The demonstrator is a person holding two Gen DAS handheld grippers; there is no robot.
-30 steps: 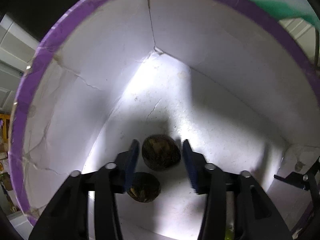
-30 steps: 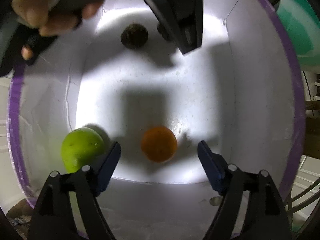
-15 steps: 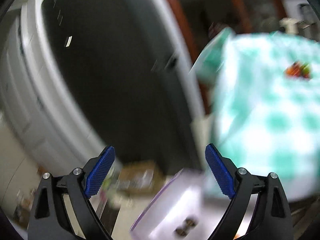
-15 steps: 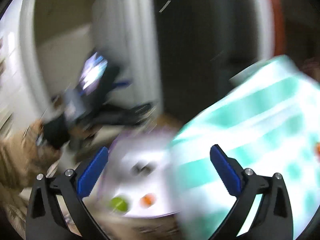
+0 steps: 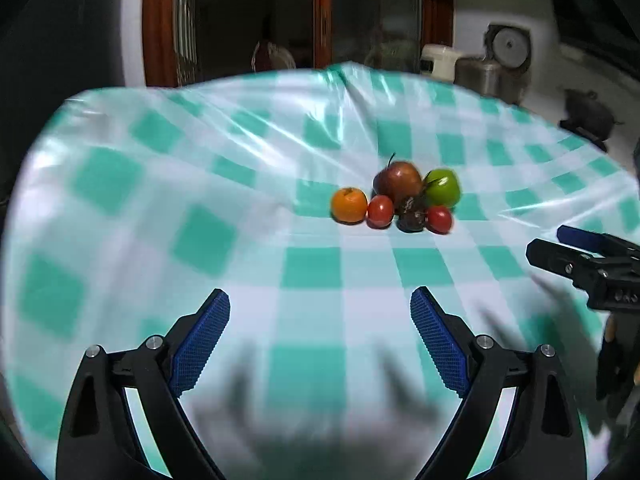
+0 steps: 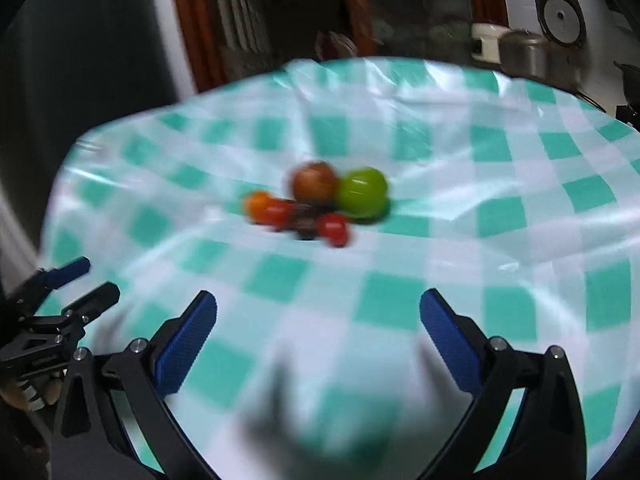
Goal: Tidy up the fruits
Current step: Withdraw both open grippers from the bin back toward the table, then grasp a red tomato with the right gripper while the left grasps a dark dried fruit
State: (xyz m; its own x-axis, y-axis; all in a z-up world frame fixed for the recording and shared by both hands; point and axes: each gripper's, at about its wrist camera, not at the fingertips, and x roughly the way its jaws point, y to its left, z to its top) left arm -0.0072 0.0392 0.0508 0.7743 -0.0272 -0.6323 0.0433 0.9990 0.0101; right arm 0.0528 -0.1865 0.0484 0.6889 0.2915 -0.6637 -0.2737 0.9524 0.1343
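Observation:
A small pile of fruit sits mid-table on the green-checked cloth point(image 5: 160, 184): an orange point(image 5: 349, 205), a reddish-brown apple point(image 5: 398, 181), a green apple point(image 5: 442, 188), two red tomatoes point(image 5: 380, 211) point(image 5: 439, 219) and a dark fruit point(image 5: 411, 216). My left gripper point(image 5: 320, 316) is open and empty, well short of the pile. My right gripper point(image 6: 318, 318) is open and empty, also short of the pile, which is blurred in the right wrist view point(image 6: 320, 200). Each gripper shows at the edge of the other's view, the right one point(image 5: 592, 256) and the left one point(image 6: 72, 288).
Behind the table are a dark doorway with wooden frames point(image 5: 320, 16), a white rice cooker point(image 5: 440, 60), a metal pot point(image 5: 492, 76) and a dark kettle point(image 5: 588, 114) on a counter at the right. The cloth point(image 6: 520, 200) hangs over the table edges.
Both grippers have left the white purple-rimmed box, where fruit was set down, swung up and now face the table with the fruit pile. Both are open wide.

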